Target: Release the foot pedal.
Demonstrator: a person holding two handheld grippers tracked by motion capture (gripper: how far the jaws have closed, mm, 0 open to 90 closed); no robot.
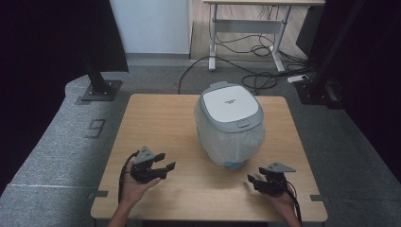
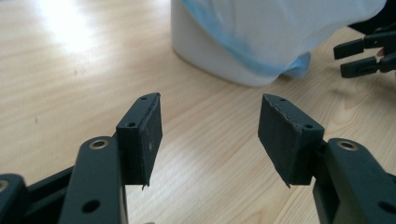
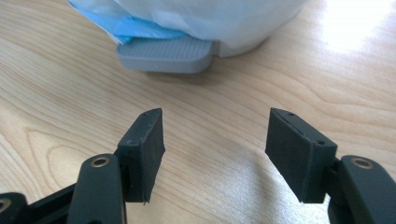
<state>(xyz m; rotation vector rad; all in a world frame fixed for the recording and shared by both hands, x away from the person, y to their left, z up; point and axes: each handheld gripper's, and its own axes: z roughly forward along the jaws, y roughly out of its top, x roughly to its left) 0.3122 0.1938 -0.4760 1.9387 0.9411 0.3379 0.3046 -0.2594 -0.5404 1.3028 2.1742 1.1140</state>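
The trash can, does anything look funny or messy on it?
A little: the pedal bin stands upright with its lid shut, but its bag hangs loosely outside, down over the foot pedal. Nothing spilled on the table.

A grey figure 9 (image 1: 97,128) was marked on the grey floor (image 1: 56,142) left of the table, readable in the high view (it sat near the foot of a black stand (image 1: 99,87)). The white lid (image 1: 230,101) of the bin (image 1: 230,124) carried a small dark line of print (image 1: 231,100), likely a brand, but it was too small to read. Nothing legible showed in the left gripper view or the right gripper view
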